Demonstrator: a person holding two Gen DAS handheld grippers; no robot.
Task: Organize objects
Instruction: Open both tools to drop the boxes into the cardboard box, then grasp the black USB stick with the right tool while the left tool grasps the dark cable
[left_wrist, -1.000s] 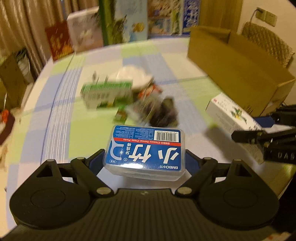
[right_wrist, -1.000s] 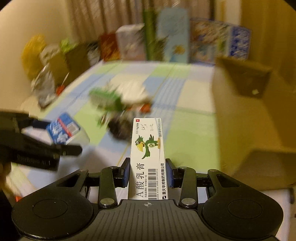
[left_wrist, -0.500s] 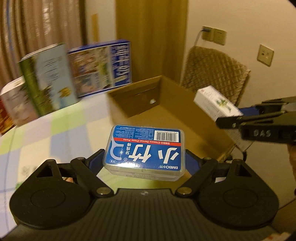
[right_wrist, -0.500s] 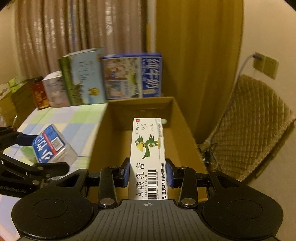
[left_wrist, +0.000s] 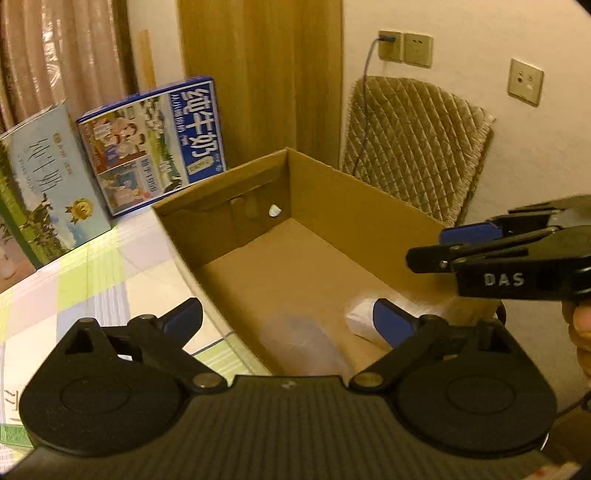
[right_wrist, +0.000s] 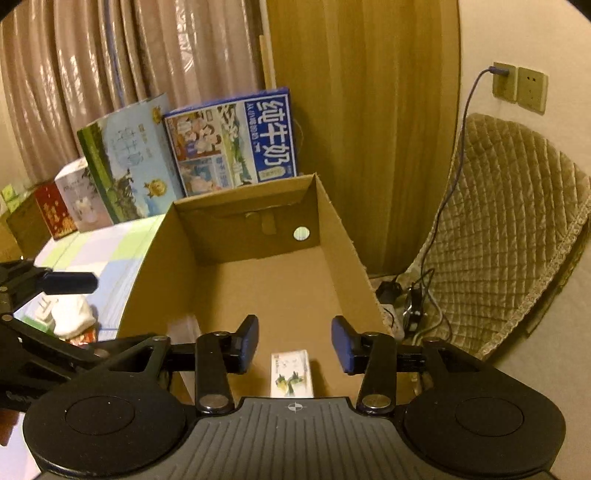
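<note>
An open cardboard box stands on the checked table. My left gripper is open and empty above the box's near end; a blurred clear plastic case shows below it inside the box. My right gripper is open and empty over the box; the white ointment carton with the green parrot is below it inside the box. The carton's white end also shows in the left wrist view. The right gripper shows from the side there.
Two milk cartons stand behind the box, against the curtain. A padded chair and a wall socket with a cable are to the right. Leftover items lie on the tablecloth to the left.
Both grippers have opened over the box. The blue floss-pick case and the parrot carton have left the jaws and dropped into the box.
</note>
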